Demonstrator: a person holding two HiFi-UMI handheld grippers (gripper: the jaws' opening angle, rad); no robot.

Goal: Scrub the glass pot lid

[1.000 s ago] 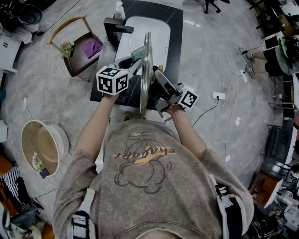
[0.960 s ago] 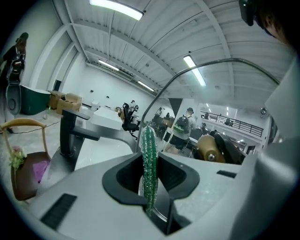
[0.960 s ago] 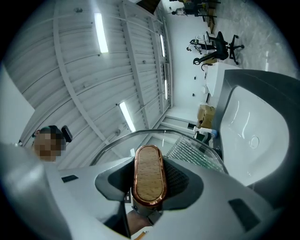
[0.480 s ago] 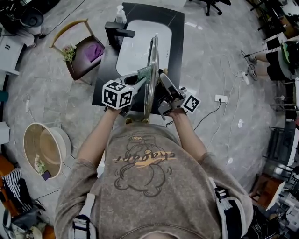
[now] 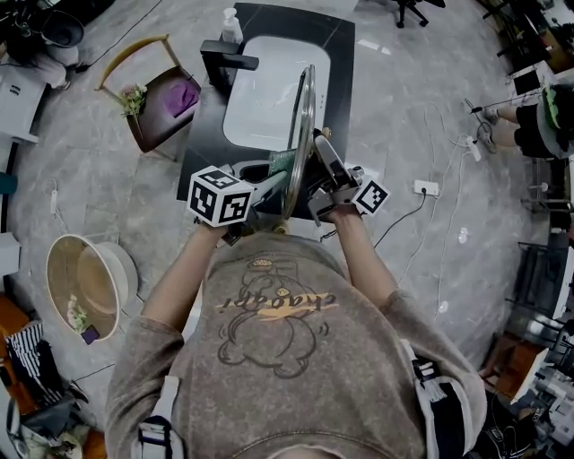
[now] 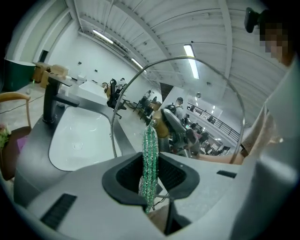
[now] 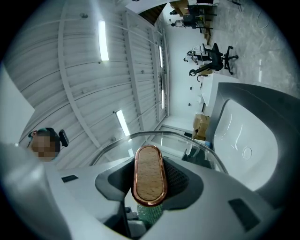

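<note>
The glass pot lid stands on edge above the black counter, held between my two grippers. My right gripper is shut on the lid's oblong wooden handle, which has a copper rim. My left gripper is shut on a green scrub pad and presses it against the other face of the glass. In the right gripper view the green pad shows through the glass below the handle. The white sink lies just beyond the lid.
A black faucet and a soap bottle stand at the sink's far left. On the floor to the left are a chair with a purple cushion and a round basin. Cables and a socket lie to the right.
My left gripper has drawn back toward the person, sliding the green pad along the glass. The right gripper has kept its hold on the handle, and the lid has shifted slightly right.
</note>
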